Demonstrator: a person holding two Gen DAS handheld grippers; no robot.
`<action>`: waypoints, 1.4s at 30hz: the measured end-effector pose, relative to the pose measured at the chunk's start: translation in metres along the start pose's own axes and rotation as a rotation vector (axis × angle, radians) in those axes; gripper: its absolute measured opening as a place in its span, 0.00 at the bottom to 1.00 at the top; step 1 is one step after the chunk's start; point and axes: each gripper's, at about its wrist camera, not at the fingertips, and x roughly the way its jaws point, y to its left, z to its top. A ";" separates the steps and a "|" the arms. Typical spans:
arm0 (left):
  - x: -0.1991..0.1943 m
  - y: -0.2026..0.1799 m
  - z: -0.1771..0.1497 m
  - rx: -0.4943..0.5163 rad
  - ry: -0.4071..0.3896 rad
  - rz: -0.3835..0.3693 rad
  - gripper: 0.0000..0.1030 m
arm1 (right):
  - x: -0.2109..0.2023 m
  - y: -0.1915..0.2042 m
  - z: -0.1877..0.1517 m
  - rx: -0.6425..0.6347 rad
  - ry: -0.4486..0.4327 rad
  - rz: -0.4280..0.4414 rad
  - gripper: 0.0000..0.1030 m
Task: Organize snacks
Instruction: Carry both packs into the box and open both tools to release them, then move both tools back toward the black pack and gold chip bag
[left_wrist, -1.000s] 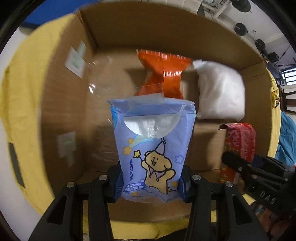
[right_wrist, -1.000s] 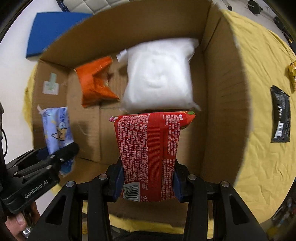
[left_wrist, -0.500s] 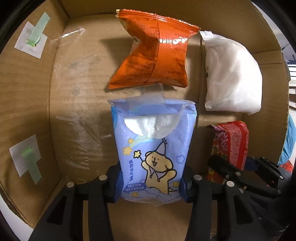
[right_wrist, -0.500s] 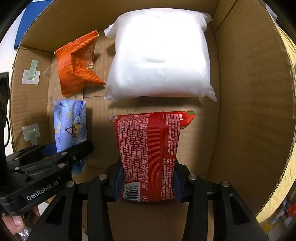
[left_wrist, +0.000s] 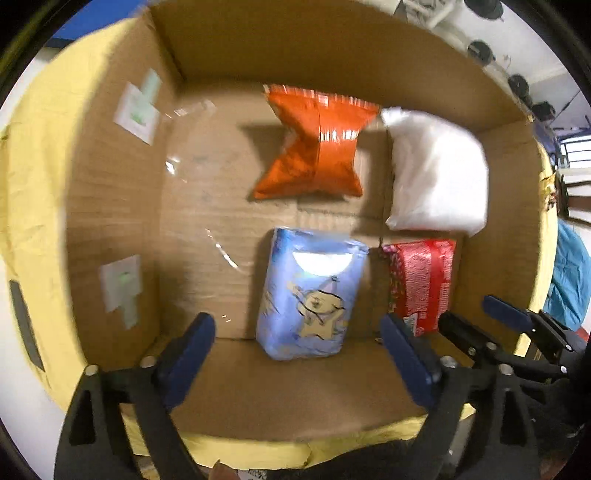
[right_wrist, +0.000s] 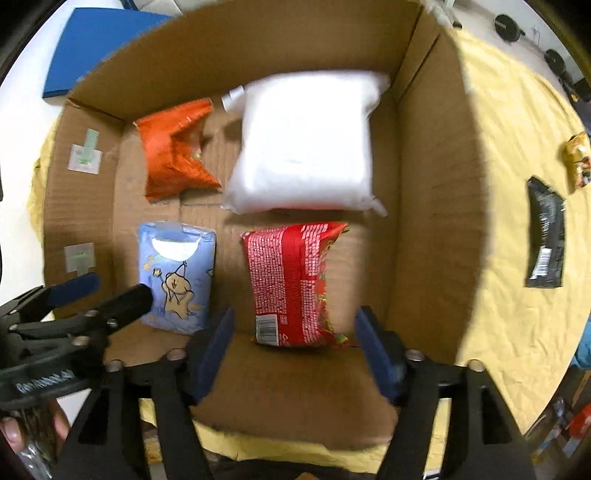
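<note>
An open cardboard box (left_wrist: 110, 221) (right_wrist: 424, 184) holds several packs. A blue tissue pack with a cartoon bear (left_wrist: 310, 295) (right_wrist: 175, 277) lies on the box floor beside a red snack pack (left_wrist: 421, 284) (right_wrist: 291, 284). Behind them lie an orange bag (left_wrist: 317, 147) (right_wrist: 173, 151) and a white bag (left_wrist: 436, 173) (right_wrist: 306, 144). My left gripper (left_wrist: 295, 354) hangs open above the near wall, apart from the blue pack. My right gripper (right_wrist: 295, 343) is open too, just in front of the red pack, holding nothing.
The box stands on a yellow cloth (right_wrist: 517, 258). On the cloth to the right lie a black packet (right_wrist: 546, 236) and a small gold-wrapped snack (right_wrist: 578, 158). A blue pad (right_wrist: 99, 48) lies beyond the box. A hand (right_wrist: 14, 432) shows at the lower left.
Both grippers opened and let go: the blue tissue pack and the red snack pack now lie on the box floor. Both grippers pulled back up and toward the near wall.
</note>
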 end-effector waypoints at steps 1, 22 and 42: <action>-0.006 0.000 -0.003 -0.003 -0.016 -0.001 0.99 | -0.007 -0.001 -0.001 0.001 -0.013 -0.006 0.83; -0.154 -0.025 -0.074 0.021 -0.381 0.081 0.99 | -0.142 -0.008 -0.081 -0.012 -0.265 0.035 0.99; -0.178 -0.111 -0.079 0.069 -0.416 0.053 0.99 | -0.183 -0.139 -0.101 0.169 -0.336 0.104 0.99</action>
